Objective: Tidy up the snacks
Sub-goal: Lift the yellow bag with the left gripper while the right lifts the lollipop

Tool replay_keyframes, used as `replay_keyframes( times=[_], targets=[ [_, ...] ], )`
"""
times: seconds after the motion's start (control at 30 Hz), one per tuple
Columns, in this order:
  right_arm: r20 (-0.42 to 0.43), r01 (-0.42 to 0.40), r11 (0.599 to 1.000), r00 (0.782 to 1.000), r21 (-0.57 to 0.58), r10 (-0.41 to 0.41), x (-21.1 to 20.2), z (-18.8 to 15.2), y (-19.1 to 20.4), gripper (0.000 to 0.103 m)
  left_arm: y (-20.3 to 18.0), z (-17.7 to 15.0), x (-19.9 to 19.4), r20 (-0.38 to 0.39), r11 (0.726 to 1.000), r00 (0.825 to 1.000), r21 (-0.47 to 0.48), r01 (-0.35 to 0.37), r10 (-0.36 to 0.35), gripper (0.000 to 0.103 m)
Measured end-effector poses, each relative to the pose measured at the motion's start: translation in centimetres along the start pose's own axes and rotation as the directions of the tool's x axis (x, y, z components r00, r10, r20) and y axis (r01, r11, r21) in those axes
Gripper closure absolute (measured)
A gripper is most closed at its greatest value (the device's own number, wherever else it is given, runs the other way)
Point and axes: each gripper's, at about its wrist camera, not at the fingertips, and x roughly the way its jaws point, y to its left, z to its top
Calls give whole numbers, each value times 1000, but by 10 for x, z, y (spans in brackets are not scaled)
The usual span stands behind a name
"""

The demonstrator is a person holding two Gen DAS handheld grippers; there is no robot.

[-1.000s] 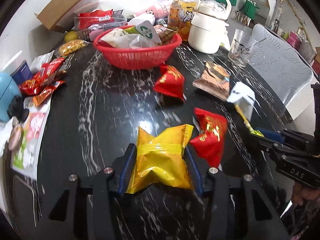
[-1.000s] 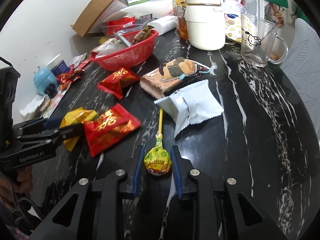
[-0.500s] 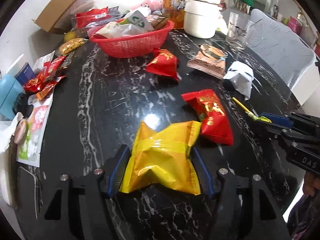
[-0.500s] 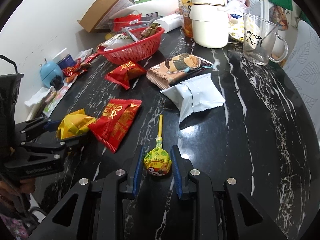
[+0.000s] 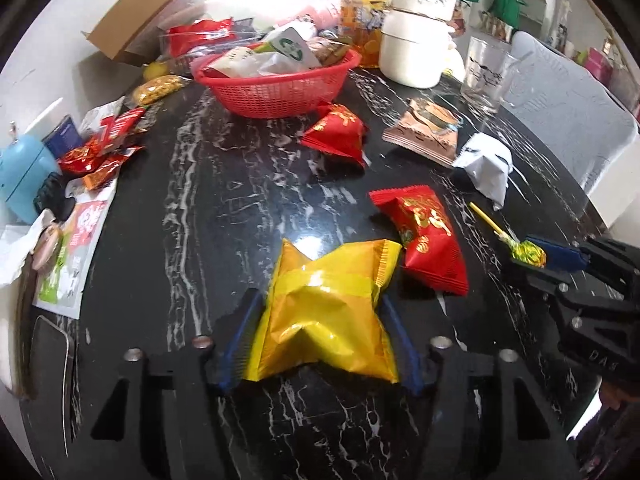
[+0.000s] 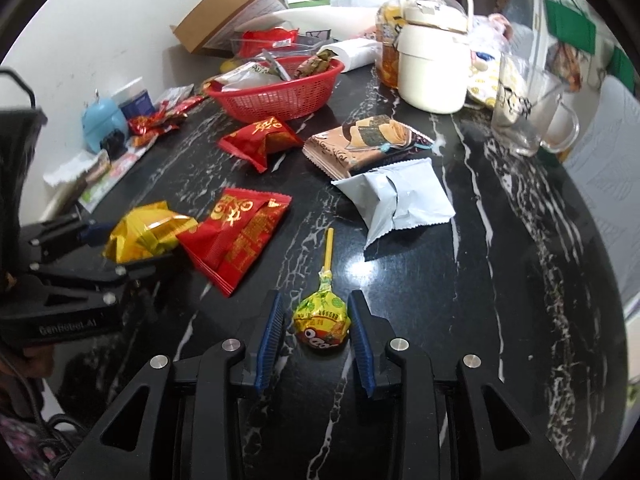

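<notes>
My left gripper (image 5: 320,336) is shut on a yellow snack packet (image 5: 328,312), held low over the black marble table (image 5: 224,208). It also shows in the right wrist view (image 6: 148,232). My right gripper (image 6: 316,324) is shut on the wrapped head of a yellow-green lollipop (image 6: 322,316), whose yellow stick points away; it shows in the left wrist view (image 5: 528,252). A red basket (image 5: 276,84) with several snacks stands at the back. Two red packets (image 5: 424,236) (image 5: 336,132), a brown biscuit pack (image 6: 368,140) and a white packet (image 6: 400,196) lie between.
A cream kettle (image 6: 434,60), a juice bottle (image 5: 362,20) and a glass mug (image 6: 528,112) stand at the back right. Small red sachets (image 5: 104,152), a blue gadget (image 5: 22,176) and papers line the left edge. A cardboard box (image 5: 148,12) leans on the wall.
Both grippers have lifted and pulled back a little with their snacks. The nearer red packet has turned and now lies flat beside the yellow packet.
</notes>
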Motion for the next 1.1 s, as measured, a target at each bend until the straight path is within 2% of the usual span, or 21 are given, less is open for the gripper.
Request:
replay_keyframes(
  times=[0.07, 0.53, 1.1],
  targets=[
    [3, 28, 1000, 1000, -13, -28, 0, -1, 1, 77, 1, 0, -1, 0, 1000, 1000, 1, -3, 3, 54],
    [-2, -8, 1000, 1000, 17, 8, -5, -5, -1, 77, 0, -7, -12, -14, 998, 998, -37, 58, -58, 55],
    [67, -72, 997, 995, 17, 70, -35, -15, 13, 77, -13, -16, -53, 92, 997, 993, -33, 72, -69, 55]
  ],
)
